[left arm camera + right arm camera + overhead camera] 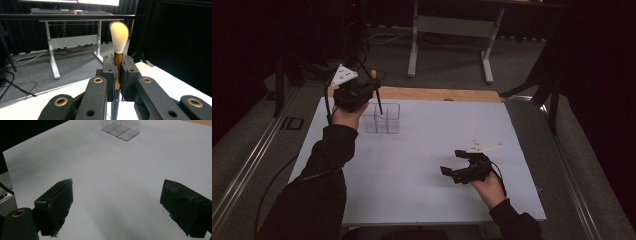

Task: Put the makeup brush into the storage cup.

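White table (422,165), dark room. L gripper (371,91) clamps brush (119,47) upright, handle pointing down just above clear divided box (382,119). R gripper (457,162) open, empty, well apart.

The brush (119,45) has a pale cream tuft of soft bristles, fanned out rounded at the tip, set in a golden-brown ferrule above a thin dark handle. In the left gripper view it stands upright at the centre of the frame, bristles up, its ferrule pinched between the two black pads of the left tongs (118,75), the handle running down out of the grip at the bottom. In the high view the handle (379,102) shows as a slim dark stick in the upper left, hanging nearly straight down, its lower end inside or just over the clear compartment organiser (382,119) that stands on the white worktop.
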